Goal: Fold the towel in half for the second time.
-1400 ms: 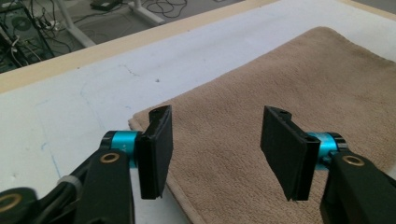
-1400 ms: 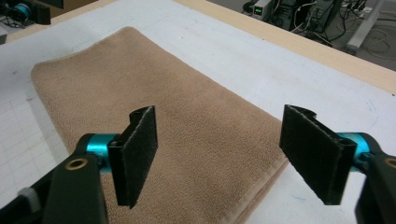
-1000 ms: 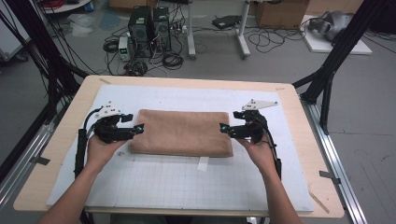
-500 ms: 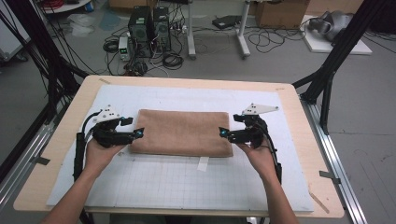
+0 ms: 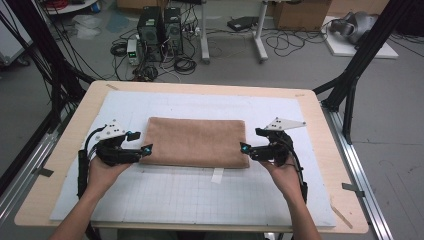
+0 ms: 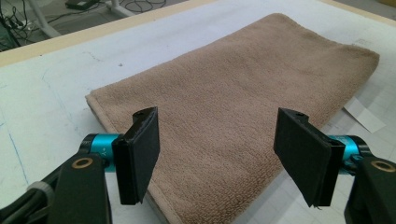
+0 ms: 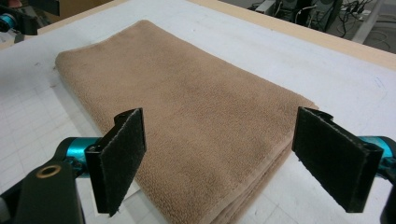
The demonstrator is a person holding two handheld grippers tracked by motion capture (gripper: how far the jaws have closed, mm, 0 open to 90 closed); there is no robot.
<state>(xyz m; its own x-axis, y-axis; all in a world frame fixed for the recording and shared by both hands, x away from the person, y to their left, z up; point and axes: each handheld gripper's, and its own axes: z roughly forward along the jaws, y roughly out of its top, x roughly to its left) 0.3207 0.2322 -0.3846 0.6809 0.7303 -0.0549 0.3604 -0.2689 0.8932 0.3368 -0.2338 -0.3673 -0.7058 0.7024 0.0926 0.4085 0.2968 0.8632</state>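
- Folded brown towel (image 5: pixel 195 141) lies mid-mat, seemingly unmoved.
- Left gripper (image 5: pixel 146 150) and right gripper (image 5: pixel 243 148) have backed to its near corners, jaws just widened, gripping nothing.

No readable text, labels or brands anywhere, floor equipment perhaps too blurred

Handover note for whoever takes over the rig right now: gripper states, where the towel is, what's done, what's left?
Left gripper: open, at the folded brown towel's left end, nothing held.
Right gripper: open, at the towel's right end, nothing held.
Towel: lies flat and folded on the white grid mat, near the middle of the table.
Done: the towel looks folded.
Left: probably grasping both ends for the next fold or move.
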